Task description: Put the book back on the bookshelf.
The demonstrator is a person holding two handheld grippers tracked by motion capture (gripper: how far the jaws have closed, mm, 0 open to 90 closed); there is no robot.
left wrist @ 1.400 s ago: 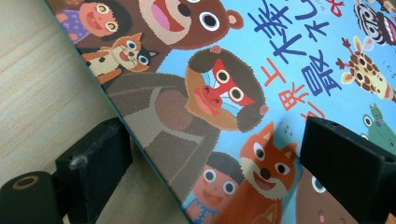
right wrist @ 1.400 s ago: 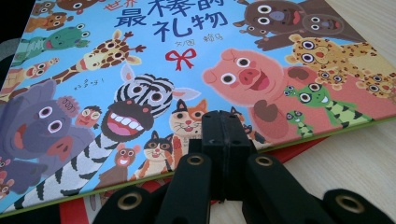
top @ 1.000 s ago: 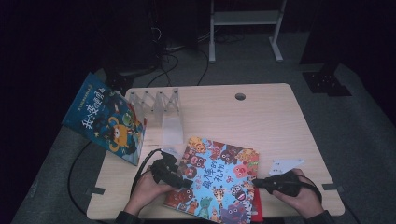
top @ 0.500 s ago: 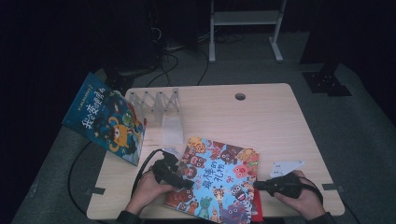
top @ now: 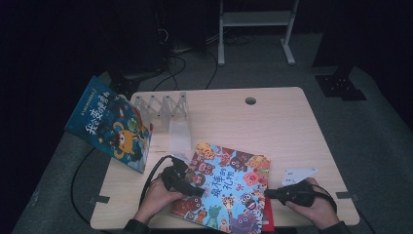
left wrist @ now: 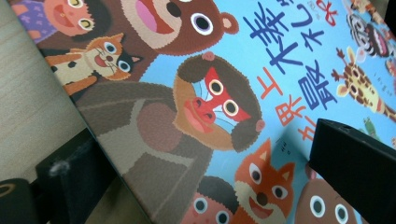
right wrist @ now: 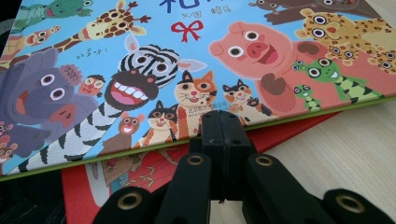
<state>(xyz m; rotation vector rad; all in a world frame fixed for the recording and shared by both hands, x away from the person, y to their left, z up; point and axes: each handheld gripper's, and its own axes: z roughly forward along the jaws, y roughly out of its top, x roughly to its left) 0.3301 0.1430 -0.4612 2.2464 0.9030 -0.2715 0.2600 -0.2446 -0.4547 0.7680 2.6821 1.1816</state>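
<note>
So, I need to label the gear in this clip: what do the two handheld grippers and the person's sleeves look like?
Both are black. The left gripper trails a black cable that loops over the table. The right gripper carries a pale grey three-cornered plate on top; its own view shows black linkage arms with brass-coloured rivets. The cuffs look dark.

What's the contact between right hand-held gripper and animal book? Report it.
Cannot tell: in the right gripper view the right hand-held gripper, shut, overlaps the animal book at its edge.

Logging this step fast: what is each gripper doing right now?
Left gripper: jaws have just been opening, now open astride the edge of the colourful animal-cover picture book.
Right gripper: shut, holding nothing, tips at that book's edge.
</note>
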